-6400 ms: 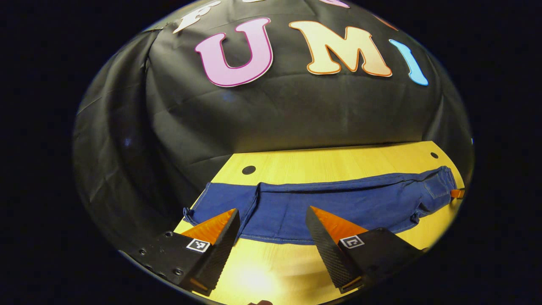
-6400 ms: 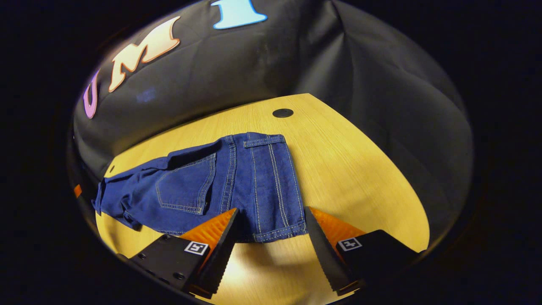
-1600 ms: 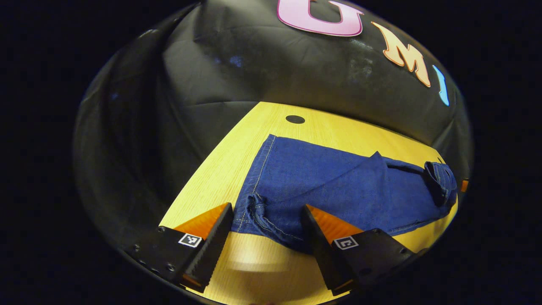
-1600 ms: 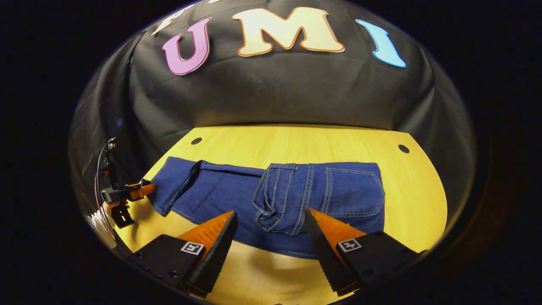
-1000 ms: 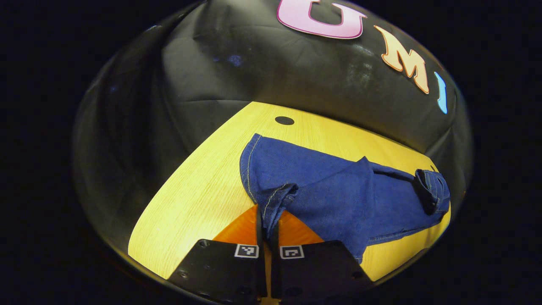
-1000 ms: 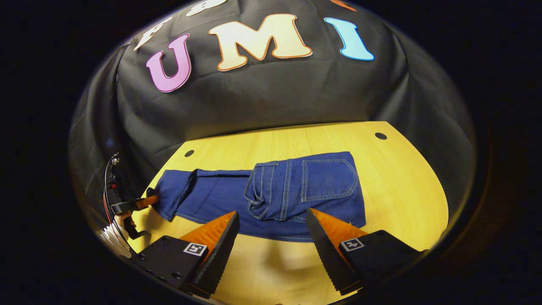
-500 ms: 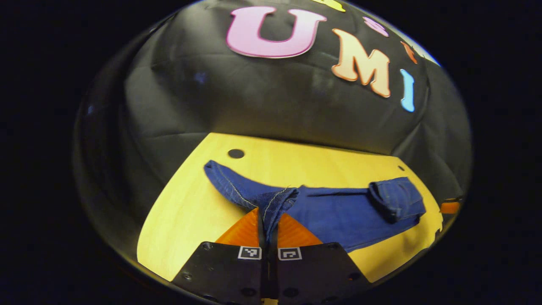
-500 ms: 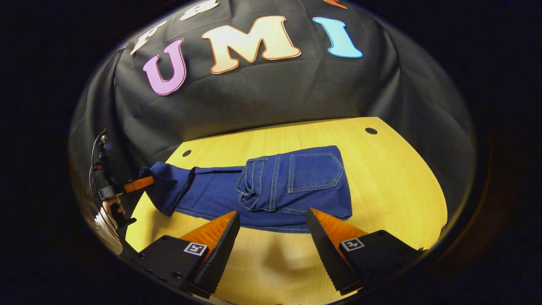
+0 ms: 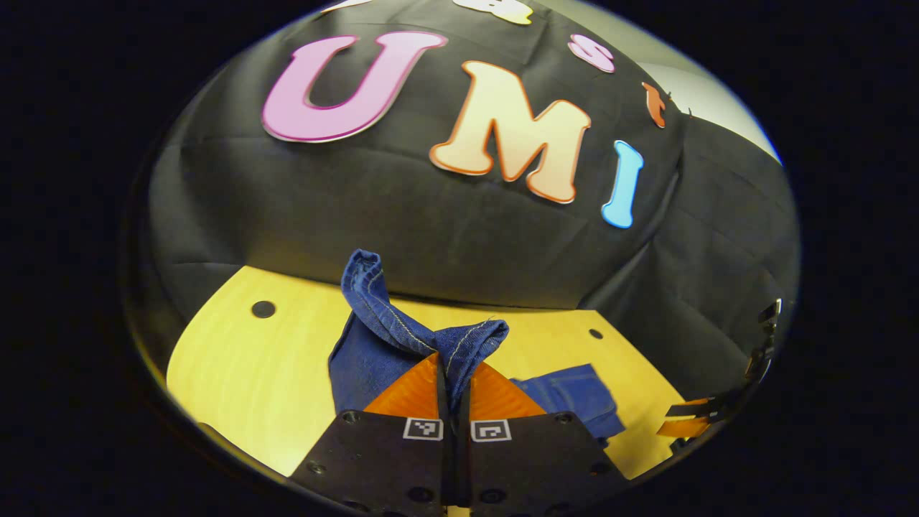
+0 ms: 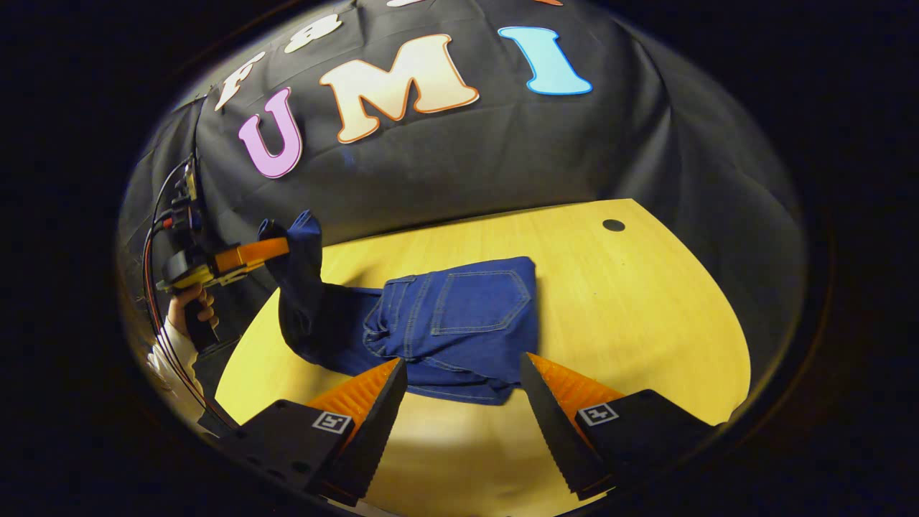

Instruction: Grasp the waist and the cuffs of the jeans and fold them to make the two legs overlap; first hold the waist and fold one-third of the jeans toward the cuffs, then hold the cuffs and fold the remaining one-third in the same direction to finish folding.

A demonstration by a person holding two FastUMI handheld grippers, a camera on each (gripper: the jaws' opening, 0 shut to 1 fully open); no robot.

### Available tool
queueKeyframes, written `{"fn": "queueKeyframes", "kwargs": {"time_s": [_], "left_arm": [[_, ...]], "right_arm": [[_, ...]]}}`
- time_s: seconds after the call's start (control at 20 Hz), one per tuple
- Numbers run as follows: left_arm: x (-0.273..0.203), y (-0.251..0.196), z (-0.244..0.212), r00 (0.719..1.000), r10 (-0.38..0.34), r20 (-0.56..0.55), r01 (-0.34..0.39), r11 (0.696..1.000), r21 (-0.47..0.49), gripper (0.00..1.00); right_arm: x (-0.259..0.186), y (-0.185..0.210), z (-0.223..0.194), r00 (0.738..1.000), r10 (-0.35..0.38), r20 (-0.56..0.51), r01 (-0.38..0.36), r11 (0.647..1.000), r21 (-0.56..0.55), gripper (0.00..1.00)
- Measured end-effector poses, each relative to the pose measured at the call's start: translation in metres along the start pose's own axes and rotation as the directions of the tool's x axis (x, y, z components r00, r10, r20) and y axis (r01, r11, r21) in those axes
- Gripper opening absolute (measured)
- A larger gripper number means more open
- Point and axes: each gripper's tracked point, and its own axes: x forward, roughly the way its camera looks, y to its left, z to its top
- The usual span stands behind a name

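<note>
The jeans (image 9: 402,337) hide their folded waist behind the lifted cuffs.

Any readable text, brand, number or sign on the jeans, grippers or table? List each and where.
None can be read.
jeans: stitching and a pocket, no tag or brand visible.
square markers on the left gripper and the right gripper: black-and-white patterns, no letters or numbers.
table: bare wood with dark round holes, no print.

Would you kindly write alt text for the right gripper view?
The left gripper, held in a hand, lifts the cuff end of the jeans off the wooden table. The waist part lies folded over the legs. The right gripper hovers near it, jaws open and empty.
</note>
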Motion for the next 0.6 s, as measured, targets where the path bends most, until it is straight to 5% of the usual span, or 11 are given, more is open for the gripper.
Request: {"fn": "queueKeyframes", "kwargs": {"time_s": [0.3,0.6], "left_arm": [[0.059,-0.119,-0.002,0.997,-0.077,0.021,0.077,0.997,0.021,0.0],[0.078,-0.196,-0.088,0.988,-0.097,-0.118,0.108,0.99,0.095,0.0]], "right_arm": [[-0.004,-0.064,0.021,0.999,0.016,0.028,-0.016,1.0,0.017,0.98],[-0.007,-0.104,0.027,0.999,-0.002,0.05,0.0,0.999,0.041,0.98]]}}
